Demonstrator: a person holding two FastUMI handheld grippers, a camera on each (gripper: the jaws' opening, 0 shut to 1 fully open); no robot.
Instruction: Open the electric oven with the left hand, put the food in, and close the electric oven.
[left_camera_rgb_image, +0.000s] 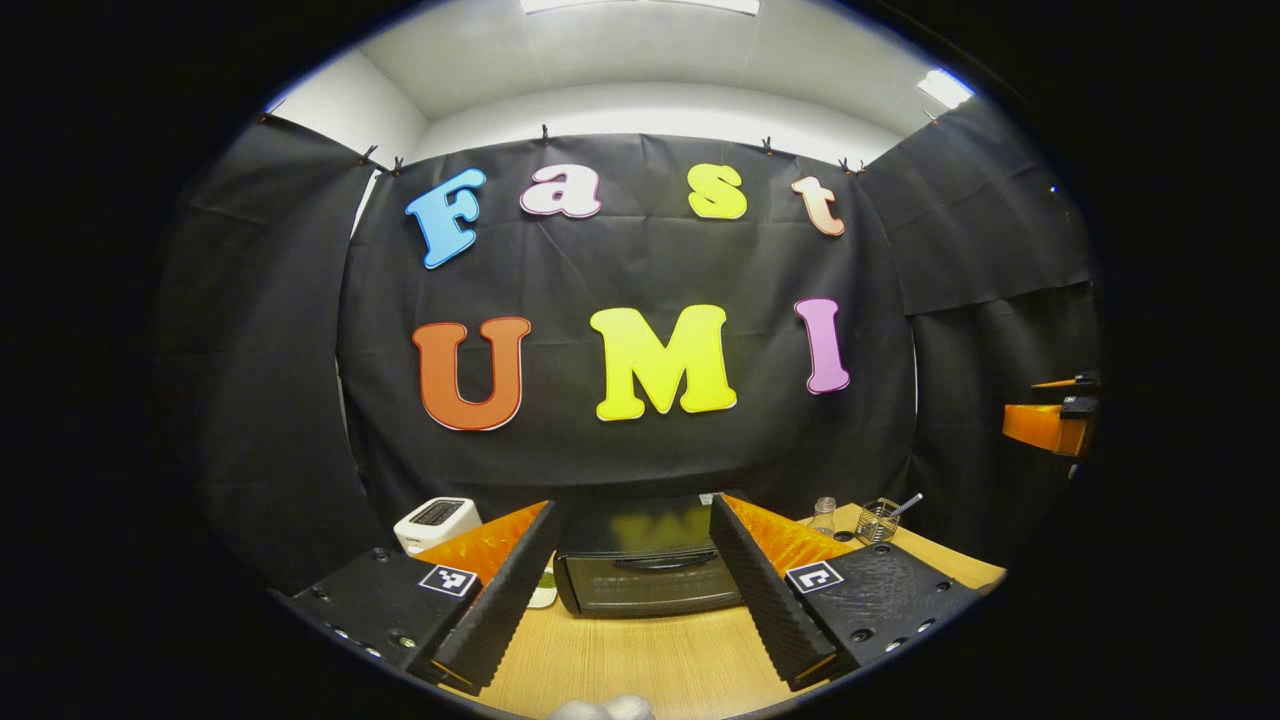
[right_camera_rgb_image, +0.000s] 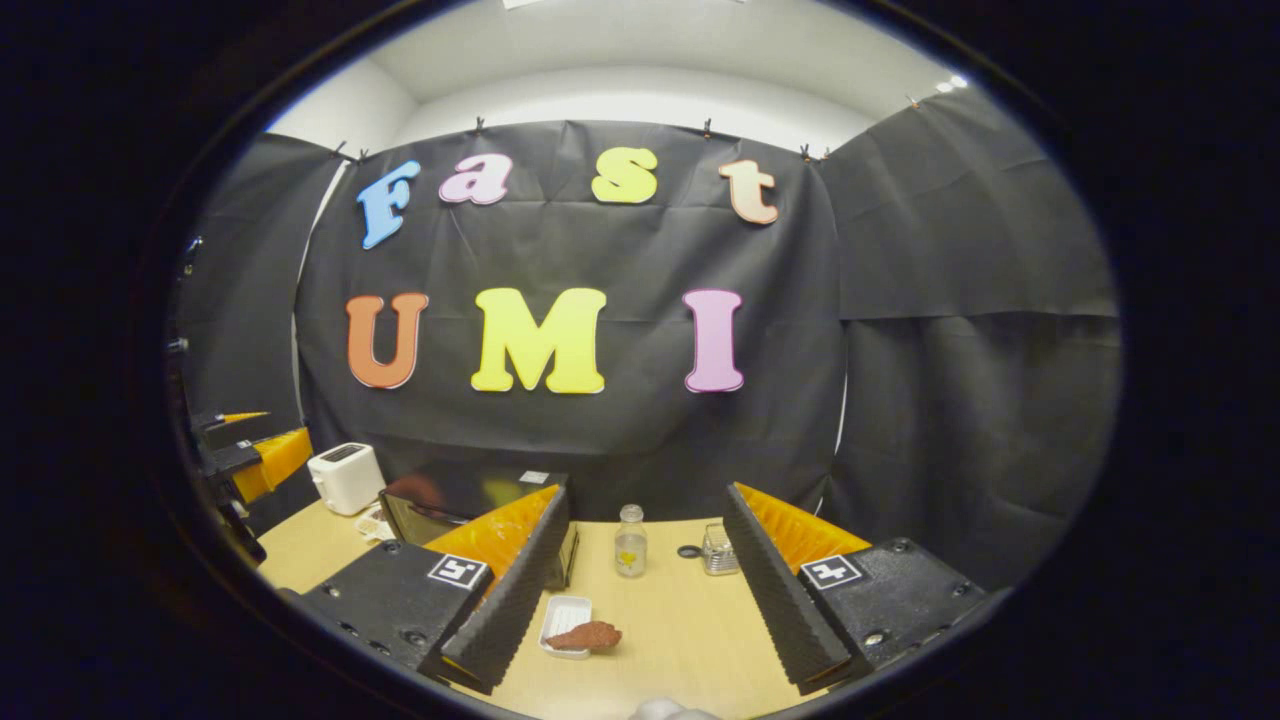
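The black electric oven (left_camera_rgb_image: 640, 585) stands on the wooden table straight ahead of my left gripper (left_camera_rgb_image: 633, 503), its door shut and its handle (left_camera_rgb_image: 665, 562) across the top of the door. The left gripper's fingers are open and spread, holding nothing, still short of the oven. In the right gripper view the food (right_camera_rgb_image: 590, 635), a reddish-brown piece, lies on a small white tray (right_camera_rgb_image: 556, 618) near the front of the table. My right gripper (right_camera_rgb_image: 647, 490) is open above it, empty. The oven (right_camera_rgb_image: 455, 500) shows partly behind its left finger.
A white toaster (left_camera_rgb_image: 437, 520) (right_camera_rgb_image: 345, 477) stands left of the oven. A small glass bottle (right_camera_rgb_image: 630, 540), a black ring (right_camera_rgb_image: 688, 551) and a wire basket (right_camera_rgb_image: 718, 550) sit mid-table. The left gripper (right_camera_rgb_image: 250, 450) shows at the left edge, the right gripper (left_camera_rgb_image: 1050, 425) at the far right.
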